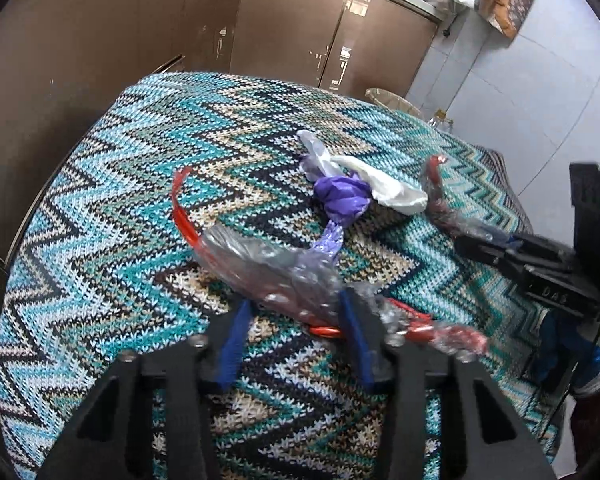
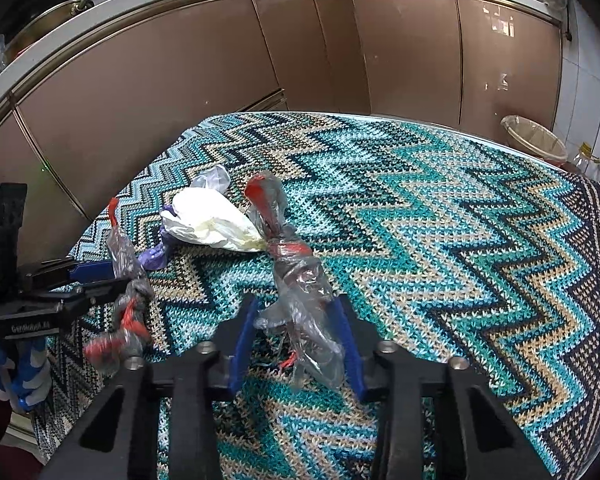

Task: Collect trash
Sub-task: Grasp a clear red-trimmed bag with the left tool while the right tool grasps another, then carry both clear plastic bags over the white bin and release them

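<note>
Left gripper (image 1: pixel 296 312) and right gripper (image 2: pixel 296 328) each stand part-open astride a clear bag (image 1: pixel 260 264) (image 2: pixel 304 312) at lower centre on the tabletop (image 2: pixel 460 240), neither clamped. Thin film could slip free as the jaws close.

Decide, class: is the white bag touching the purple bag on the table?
Touching. In the left wrist view the white bag overlaps the purple bag with no cloth showing between them; the right wrist view agrees.
</note>
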Tool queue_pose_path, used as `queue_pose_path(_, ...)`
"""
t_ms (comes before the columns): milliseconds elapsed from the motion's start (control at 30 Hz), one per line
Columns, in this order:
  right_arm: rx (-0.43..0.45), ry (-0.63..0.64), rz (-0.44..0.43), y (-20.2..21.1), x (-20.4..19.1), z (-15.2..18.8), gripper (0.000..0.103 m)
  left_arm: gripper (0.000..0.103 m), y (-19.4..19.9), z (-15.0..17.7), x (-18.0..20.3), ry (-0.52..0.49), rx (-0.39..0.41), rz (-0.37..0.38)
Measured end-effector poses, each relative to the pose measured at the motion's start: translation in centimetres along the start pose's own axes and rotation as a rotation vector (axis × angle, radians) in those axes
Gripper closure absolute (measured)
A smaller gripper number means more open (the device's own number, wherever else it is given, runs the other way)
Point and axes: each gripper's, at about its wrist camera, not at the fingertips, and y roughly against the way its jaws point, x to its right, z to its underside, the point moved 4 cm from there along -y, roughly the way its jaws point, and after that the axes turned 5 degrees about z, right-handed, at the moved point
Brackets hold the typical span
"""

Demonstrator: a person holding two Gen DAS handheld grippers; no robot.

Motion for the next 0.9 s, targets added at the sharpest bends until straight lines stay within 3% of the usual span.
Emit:
queue_pose_path(67, -0.005, 0.001, 0.001, 0.0, 0.0, 0.2, 0.085, 0.08, 0.3, 0.1, -0.4, 0.016, 0.002, 0.021)
queue_pose_path(233, -0.002, 0.007, 0.002, 0.8, -0.5, 0.7, 0.091, 0.093, 1.3, 0.4, -1.3, 0.066, 0.014, 0.071)
queue_pose_path(667, 0.048, 0.013, 0.018, 6.2, -2.2, 2.8, 0.092, 0.098, 6.3, 2.4, -0.5, 0.074, 0.072, 0.103)
queue_pose_path(900, 0.109, 0.007, 0.036, 10.7, -3.7, 4.2, 0.092, 0.099, 10.0, 3.5, 1.8, 0.021, 0.134, 0.11)
